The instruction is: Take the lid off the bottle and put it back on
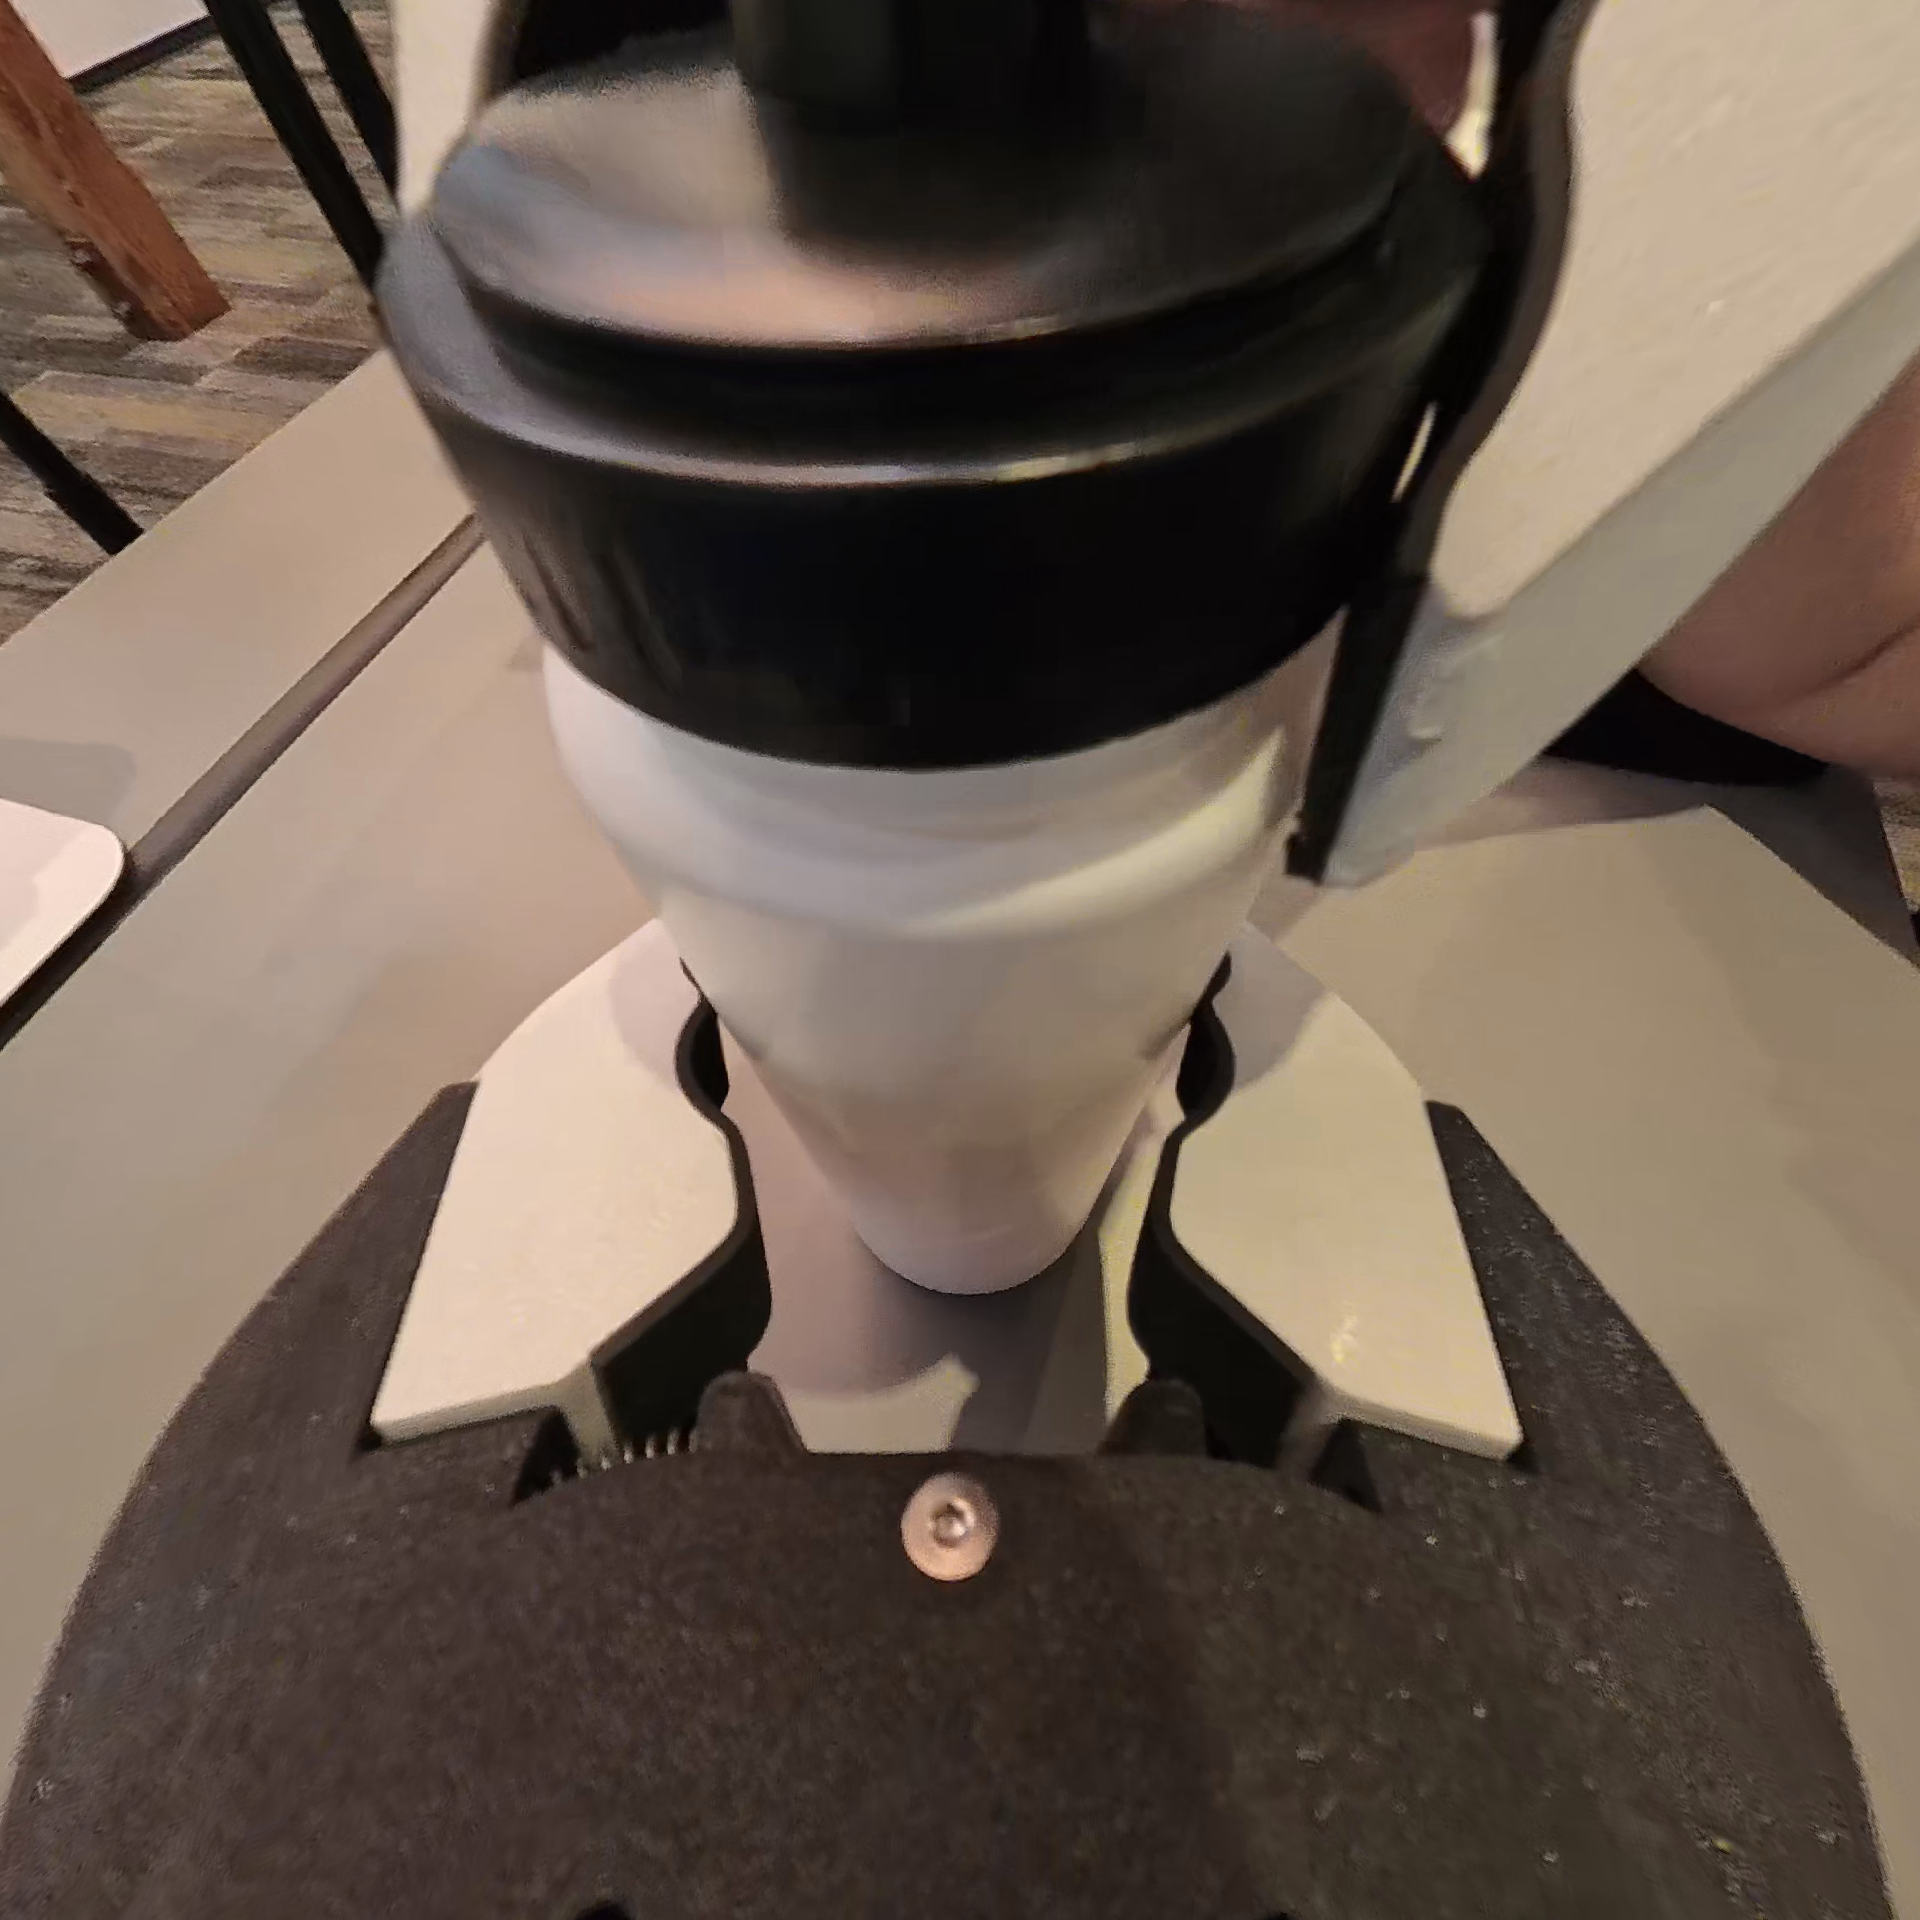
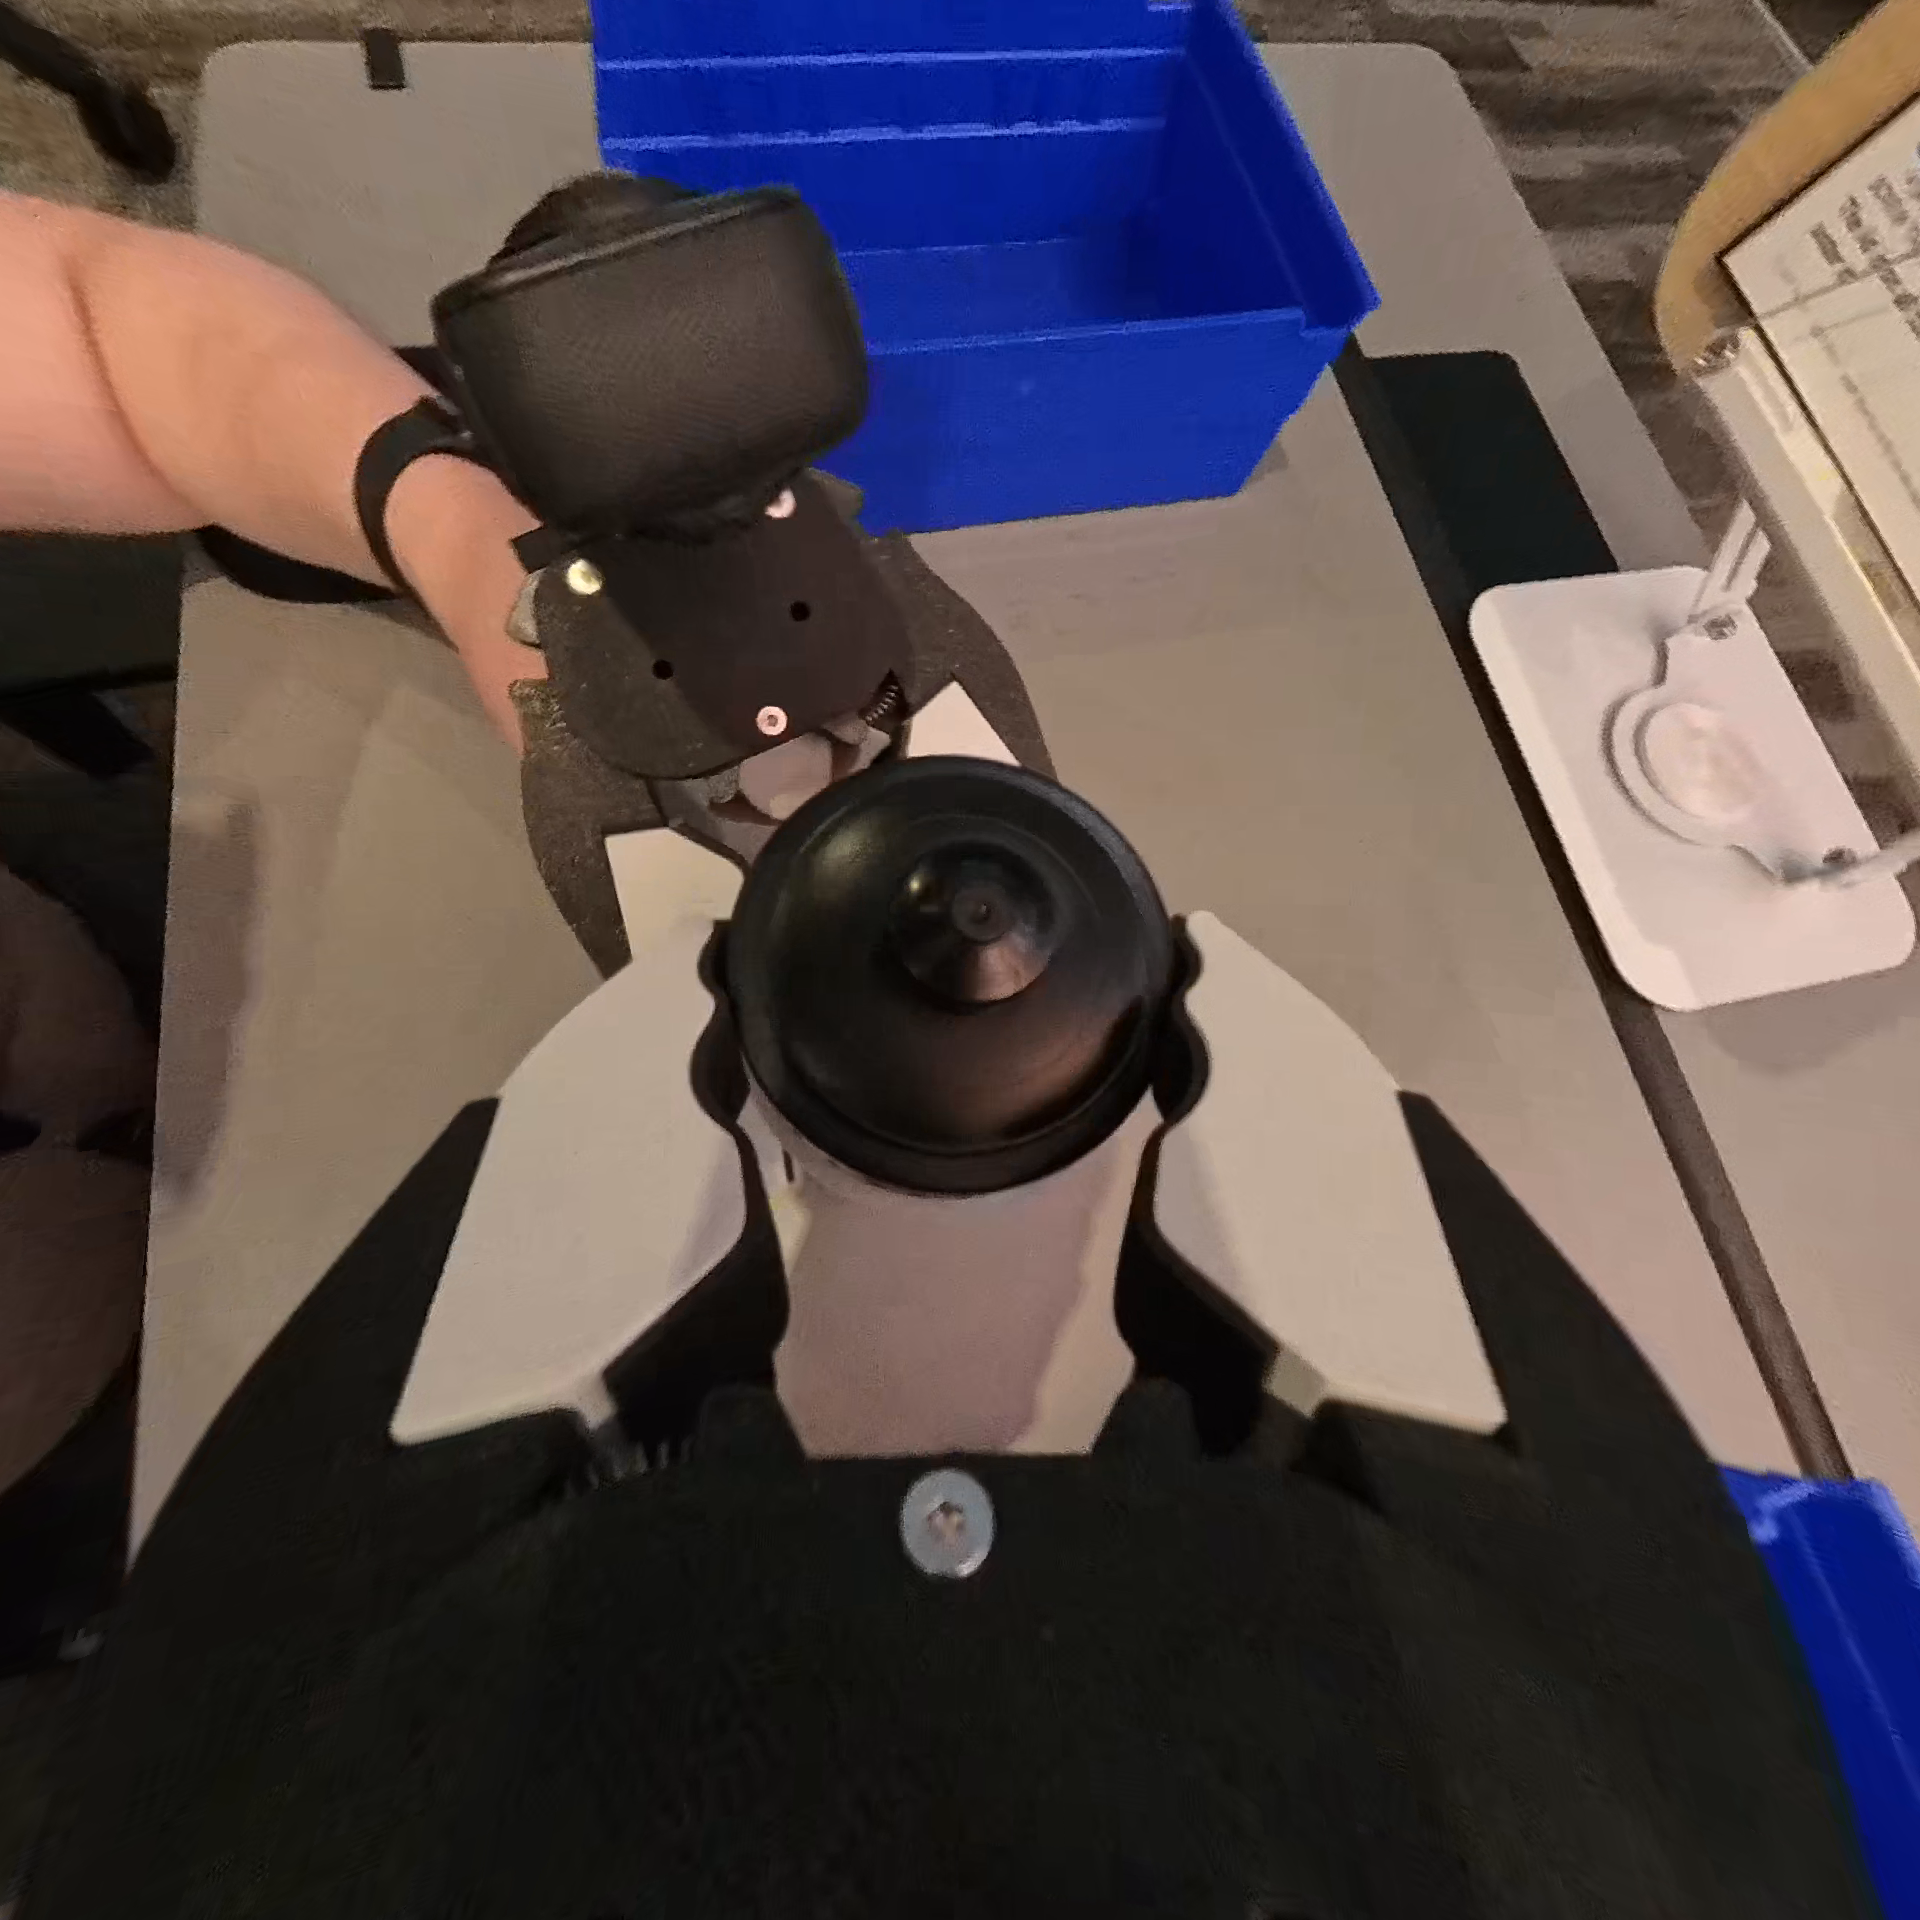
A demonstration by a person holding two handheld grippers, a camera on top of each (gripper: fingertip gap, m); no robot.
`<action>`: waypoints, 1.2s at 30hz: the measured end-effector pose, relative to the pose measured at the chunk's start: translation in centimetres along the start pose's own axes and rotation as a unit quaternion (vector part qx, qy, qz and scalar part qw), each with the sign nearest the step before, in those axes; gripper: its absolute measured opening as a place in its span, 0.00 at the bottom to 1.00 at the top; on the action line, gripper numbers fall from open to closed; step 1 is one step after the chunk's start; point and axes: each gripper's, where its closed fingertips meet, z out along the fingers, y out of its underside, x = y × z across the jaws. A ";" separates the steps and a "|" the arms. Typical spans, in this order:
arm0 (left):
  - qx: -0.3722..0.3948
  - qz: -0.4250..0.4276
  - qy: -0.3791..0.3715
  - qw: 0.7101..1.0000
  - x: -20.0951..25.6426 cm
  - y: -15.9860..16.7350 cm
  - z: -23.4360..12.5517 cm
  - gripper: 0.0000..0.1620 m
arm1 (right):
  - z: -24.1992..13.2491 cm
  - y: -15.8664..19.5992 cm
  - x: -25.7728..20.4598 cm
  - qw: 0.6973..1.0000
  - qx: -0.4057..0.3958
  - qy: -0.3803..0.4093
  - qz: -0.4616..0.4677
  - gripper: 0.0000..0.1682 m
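Observation:
A white bottle point(image 1: 914, 914) stands on the grey table point(image 1: 312, 1039) with a black lid point(image 1: 914, 582) on its top. My left gripper point(image 1: 956, 997) is shut on the bottle's body. In the right wrist view I look down on the lid point(image 2: 935, 1091) and its round spout. My right gripper point(image 2: 951, 935) is shut on the lid's rim from both sides. One of its white fingers point(image 1: 1455, 675) shows in the left wrist view against the lid's right side. The left gripper's black housing point(image 2: 717, 644) and the hand holding it are just beyond the lid. The lid is motion-blurred.
A blue divided bin point(image 2: 1039, 312) stands at the far edge of the table point(image 2: 1247, 675). A white stand base point(image 2: 1683, 790) lies on the right, with a clipboard point(image 2: 1849, 312) above it. Another blue bin's corner point(image 2: 1829, 1621) shows at the near right.

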 end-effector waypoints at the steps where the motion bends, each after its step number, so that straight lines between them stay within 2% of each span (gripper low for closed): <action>1: 0.000 0.008 0.008 1.000 0.2 0.0 0.0 0.53 | -0.2 0.0 -0.4 1.000 0.005 -0.014 -0.028 0.47; 5: 0.000 0.048 0.027 0.998 1.1 -0.1 -0.1 0.53 | -0.7 0.0 -1.7 0.991 0.043 -0.066 -0.107 0.47; 7: -0.001 0.040 0.024 0.999 1.0 -0.1 0.0 0.53 | -0.5 -0.1 -1.1 0.995 0.045 -0.059 -0.069 0.47; 12: 0.003 -0.015 -0.002 1.000 -0.4 0.1 0.0 0.53 | 0.4 0.3 0.7 0.994 -0.024 0.077 0.077 0.53; 14: 0.000 -0.017 -0.011 1.000 -0.4 0.1 0.0 0.54 | 0.5 0.2 1.1 0.987 -0.031 0.132 0.092 0.52; 17: -0.004 -0.015 -0.018 1.000 -0.3 0.1 0.0 0.53 | 0.5 0.1 1.4 0.982 -0.031 0.154 0.104 0.50; 22: -0.001 -0.009 -0.005 1.000 -0.1 0.1 -0.1 0.53 | 0.3 0.1 0.8 0.993 -0.031 0.090 0.076 0.48; 26: 0.002 0.003 0.020 1.000 0.6 0.0 0.1 0.53 | -0.2 0.2 -0.3 1.000 -0.004 -0.003 -0.012 0.48; 30: 0.003 0.031 0.049 0.998 1.7 -0.1 0.1 0.53 | -1.1 0.2 -1.9 0.989 0.054 -0.088 -0.104 0.48; 33: 0.003 0.023 0.061 0.998 2.0 -0.1 0.2 0.53 | -1.0 0.0 -1.7 0.989 0.070 -0.100 -0.078 0.48; 36: 0.005 0.003 0.039 0.999 1.1 0.0 0.1 0.53 | -0.3 -0.4 -0.6 0.997 0.047 -0.053 0.006 0.50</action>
